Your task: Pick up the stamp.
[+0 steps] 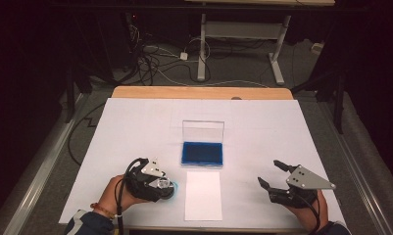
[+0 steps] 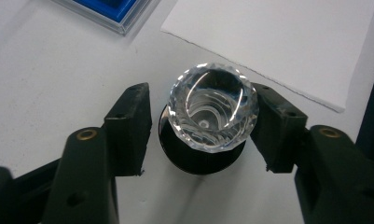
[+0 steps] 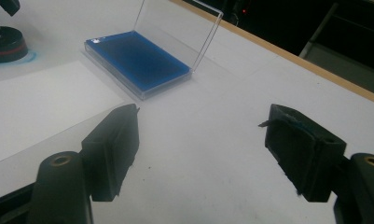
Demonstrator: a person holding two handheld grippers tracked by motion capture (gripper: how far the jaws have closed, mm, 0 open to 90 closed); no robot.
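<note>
Left tongs (image 2: 203, 123) flank a faceted clear knob (image 2: 212, 107) on its round black base, one pad touching; right tongs (image 3: 201, 149) gape empty.

I am seeing my right gripper (image 3: 201, 154) hanging with jaws apart above the white table (image 3: 212, 116), facing an open blue case (image 3: 138, 60).

White table (image 1: 135, 127): open blue case (image 1: 202, 152), paper sheet (image 1: 203, 196), crystal-topped stamp (image 1: 163, 187).

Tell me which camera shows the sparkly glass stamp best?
The left gripper view: the stamp sits close up between the jaws, its faceted clear top and black base sharp. The high view shows it mostly hidden under the left gripper. The right gripper view catches its base at the corner.
</note>
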